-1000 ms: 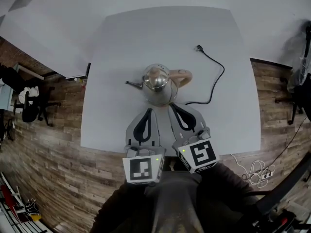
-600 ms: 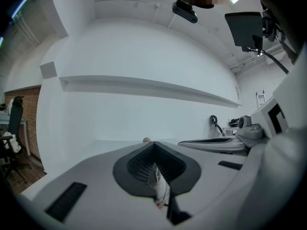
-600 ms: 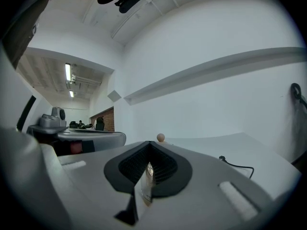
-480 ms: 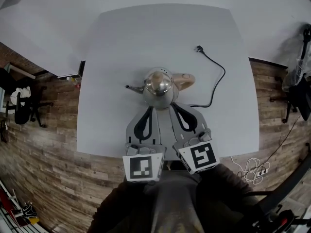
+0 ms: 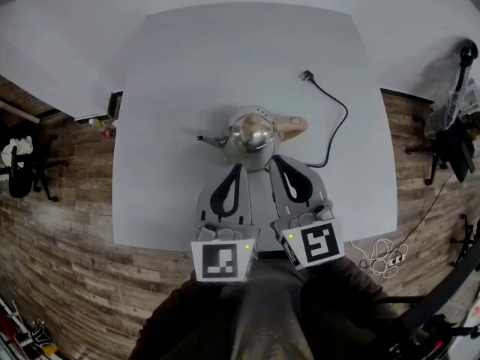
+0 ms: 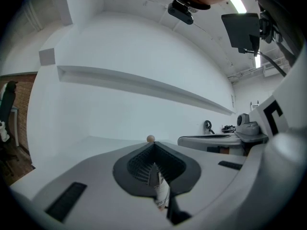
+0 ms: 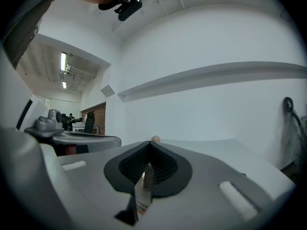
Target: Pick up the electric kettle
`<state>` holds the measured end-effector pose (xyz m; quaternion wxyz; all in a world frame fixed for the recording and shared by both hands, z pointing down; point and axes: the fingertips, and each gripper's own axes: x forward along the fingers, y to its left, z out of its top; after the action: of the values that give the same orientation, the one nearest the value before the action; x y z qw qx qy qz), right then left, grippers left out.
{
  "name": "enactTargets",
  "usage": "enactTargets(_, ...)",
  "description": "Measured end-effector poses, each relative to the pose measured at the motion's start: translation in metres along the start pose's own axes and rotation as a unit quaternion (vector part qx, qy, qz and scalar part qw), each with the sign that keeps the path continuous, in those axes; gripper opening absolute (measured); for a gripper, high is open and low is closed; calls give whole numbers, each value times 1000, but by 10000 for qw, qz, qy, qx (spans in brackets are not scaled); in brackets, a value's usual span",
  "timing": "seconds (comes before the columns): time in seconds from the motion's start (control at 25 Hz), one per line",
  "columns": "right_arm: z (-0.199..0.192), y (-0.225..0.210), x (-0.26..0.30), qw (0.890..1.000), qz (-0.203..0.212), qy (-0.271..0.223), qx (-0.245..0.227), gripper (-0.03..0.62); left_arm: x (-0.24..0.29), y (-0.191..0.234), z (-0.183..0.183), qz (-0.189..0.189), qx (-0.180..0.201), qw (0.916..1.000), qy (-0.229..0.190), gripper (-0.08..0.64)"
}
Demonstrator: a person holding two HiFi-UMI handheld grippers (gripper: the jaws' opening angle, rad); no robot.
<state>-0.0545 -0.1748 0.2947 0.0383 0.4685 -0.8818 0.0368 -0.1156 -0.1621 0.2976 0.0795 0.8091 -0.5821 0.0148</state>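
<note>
White worktop [image 5: 225,58] over a wood-plank floor [image 5: 60,261], pale wall beyond. Near mid-worktop and upright: electric kettle [image 5: 251,135], shiny metal with a domed lid. Off the kettle's left side, a thin spout [image 5: 210,139]; off its right side, a tan handle [image 5: 291,126]. Just on the kettle's near side, left tongs [image 5: 238,166] and right tongs [image 5: 276,159], side by side, both aimed at the kettle's base. Left tip toward the spout half, right tip toward the handle half; touching the kettle or just short of it, impossible to tell from the head view. Both tongs pressed fully together with nothing between the jaws, plain in the left gripper view and the right gripper view. Farther back from the kettle, on each tool, a cube with square markers: left cube [image 5: 223,261], right cube [image 5: 315,244], then the person's dark clothing [image 5: 262,313]. Right of the kettle, black power cord [image 5: 337,126] curving across the worktop, with its plug [image 5: 306,74] lying beyond and right of the kettle. Far left of the kettle, off the worktop, a black office chair [image 5: 22,163]. Far right and nearer the person, a pale cable bundle [image 5: 382,257] on the floor.
</note>
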Motion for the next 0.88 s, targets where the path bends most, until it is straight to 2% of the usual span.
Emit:
enactTargets(0.28,11,-9,-5,9993,-268,-230,-115,2,3,-5,8,-172,-11,9997,-183,-2)
enactTargets(0.44,-1,-11,8,9994,-68,-201,-258,2,4,5,3,92,167,9991,-371,-2)
enactTargets(0.56,8,-10,6,9988,40,-464,-150,2,-1,5,5,310,271,9980,-473,-2)
enactTargets(0.88,27,-19,2,9954,8,-955,9,2,1,3,17,467,365,9962,-637,-2)
